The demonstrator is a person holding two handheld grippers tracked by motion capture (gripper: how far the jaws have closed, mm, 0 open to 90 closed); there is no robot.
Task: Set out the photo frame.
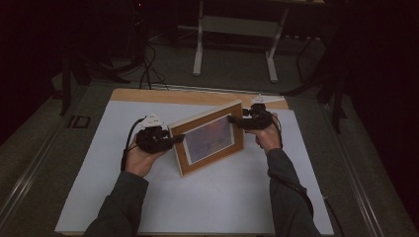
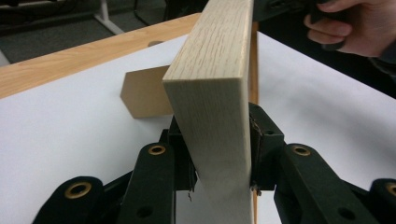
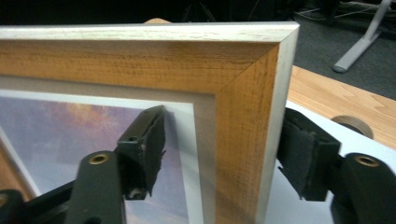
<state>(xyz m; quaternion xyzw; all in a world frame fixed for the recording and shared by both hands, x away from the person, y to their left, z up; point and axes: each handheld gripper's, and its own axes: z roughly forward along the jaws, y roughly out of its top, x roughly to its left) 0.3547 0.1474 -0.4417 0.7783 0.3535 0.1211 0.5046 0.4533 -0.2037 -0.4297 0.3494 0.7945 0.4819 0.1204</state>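
Two grippers hold the rectangular light-wood picture frame [image 1: 209, 139] upright on the white sheet [image 1: 207, 197]: left gripper [image 2: 219, 154] clamps its edge; right gripper [image 3: 219, 154] straddles its corner, contact unclear. Left gripper view reveals its brown back stand [image 2: 144, 95].

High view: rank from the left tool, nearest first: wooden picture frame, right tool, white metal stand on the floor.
1. Wooden picture frame with a purple print: its left edge sits between the left tool's jaws.
2. Right tool: across the frame, at its upper right corner.
3. White metal stand: on the floor beyond the table's far edge.
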